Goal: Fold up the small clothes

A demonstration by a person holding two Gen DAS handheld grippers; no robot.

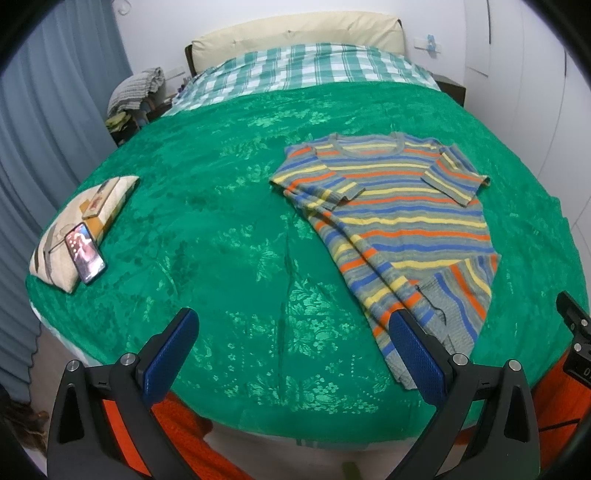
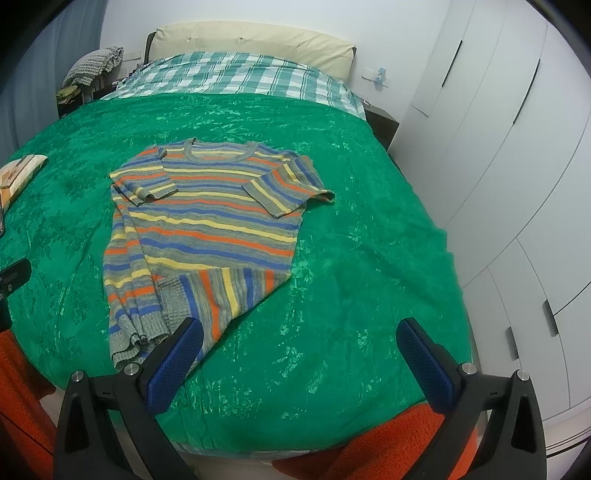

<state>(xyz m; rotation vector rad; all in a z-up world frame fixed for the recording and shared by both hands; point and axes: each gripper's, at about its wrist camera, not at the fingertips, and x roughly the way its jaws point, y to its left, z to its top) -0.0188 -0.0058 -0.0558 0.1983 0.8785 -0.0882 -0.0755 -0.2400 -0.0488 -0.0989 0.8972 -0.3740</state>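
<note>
The striped sweater lies on the bed near its foot edge, sleeves tucked in and one hem corner turned up. Both the left hand-held gripper and the right hand-held gripper hover with jaws apart, empty. The fold looks half done; next, I think, comes pinching the hem.

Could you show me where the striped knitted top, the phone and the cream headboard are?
Striped knitted top (image 2: 218, 218), right wrist view: chest.
Lit-screen phone (image 1: 84, 253), left wrist view: screen.
Cream padded headboard (image 1: 295, 33), left wrist view: front middle.

sweater: ribbed knit, matt | bedspread: glossy embossed cloth | wardrobe: smooth
</note>
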